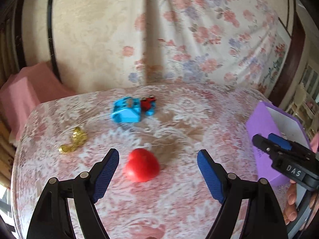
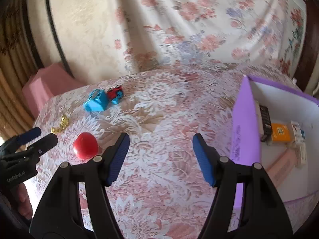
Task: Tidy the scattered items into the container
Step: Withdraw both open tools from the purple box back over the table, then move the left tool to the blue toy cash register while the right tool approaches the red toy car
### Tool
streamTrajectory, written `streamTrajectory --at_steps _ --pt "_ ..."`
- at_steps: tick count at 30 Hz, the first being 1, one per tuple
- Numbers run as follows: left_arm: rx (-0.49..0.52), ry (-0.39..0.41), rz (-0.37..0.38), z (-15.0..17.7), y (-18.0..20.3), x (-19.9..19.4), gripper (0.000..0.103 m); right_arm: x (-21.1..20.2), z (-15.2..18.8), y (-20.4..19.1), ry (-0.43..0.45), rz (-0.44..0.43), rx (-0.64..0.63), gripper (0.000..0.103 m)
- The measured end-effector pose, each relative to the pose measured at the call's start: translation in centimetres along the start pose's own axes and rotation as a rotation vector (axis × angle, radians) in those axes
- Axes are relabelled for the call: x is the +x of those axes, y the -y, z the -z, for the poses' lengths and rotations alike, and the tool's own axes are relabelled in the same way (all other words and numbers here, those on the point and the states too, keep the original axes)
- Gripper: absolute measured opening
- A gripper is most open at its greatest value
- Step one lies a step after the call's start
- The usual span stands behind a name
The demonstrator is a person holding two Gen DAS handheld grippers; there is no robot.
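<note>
A red heart-shaped toy (image 1: 142,165) (image 2: 85,145) lies on the floral tablecloth, between the wide-apart fingers of my open left gripper (image 1: 158,159) and a little ahead of them. Farther back sit a blue toy vehicle (image 1: 126,112) (image 2: 96,102) with a small red and blue car (image 1: 148,104) (image 2: 116,94) beside it. A gold trinket (image 1: 73,139) (image 2: 60,124) rests at the left. The purple box (image 1: 263,131) (image 2: 246,123) stands at the right, holding several small items. My right gripper (image 2: 160,142) is open and empty over bare cloth beside the box.
The table (image 1: 179,199) is round, its edge curving away at left and far side. A pink foam block (image 1: 26,87) (image 2: 45,83) sits beyond the left edge. A floral curtain hangs behind. A person's fingers (image 1: 291,197) hold the right gripper's handle.
</note>
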State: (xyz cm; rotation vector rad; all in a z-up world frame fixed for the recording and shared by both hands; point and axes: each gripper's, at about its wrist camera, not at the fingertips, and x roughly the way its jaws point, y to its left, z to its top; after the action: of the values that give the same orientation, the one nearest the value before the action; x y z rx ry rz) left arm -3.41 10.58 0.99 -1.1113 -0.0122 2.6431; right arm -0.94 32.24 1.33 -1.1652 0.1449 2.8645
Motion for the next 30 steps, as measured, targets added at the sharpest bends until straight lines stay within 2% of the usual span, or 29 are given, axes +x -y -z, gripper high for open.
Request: streamTrajectory --at_steps 9,16,20,30 --pt "-0.051 -0.001 -0.038 1.5 -4.8 -0.8 0.081 0.8 0.0 -2.3 0.007 -0.076 -0.017 0.068" --pt "-0.066 0.002 -0.074 2.6 -7.8 -1.4 0.081 2.0 1.0 -4.0 -0.031 -0.111 -0.038 0.068" --pt "-0.08 0.006 -0.073 2.6 -8.6 -1.6 0.081 2.7 1.1 -4.7 -0.053 -0.123 -0.042 0.069" --pt "-0.116 0.016 -0.066 2.5 -10.5 -2.0 0.081 3.0 0.6 -5.8 -0.042 -0.126 -0.07 0.069"
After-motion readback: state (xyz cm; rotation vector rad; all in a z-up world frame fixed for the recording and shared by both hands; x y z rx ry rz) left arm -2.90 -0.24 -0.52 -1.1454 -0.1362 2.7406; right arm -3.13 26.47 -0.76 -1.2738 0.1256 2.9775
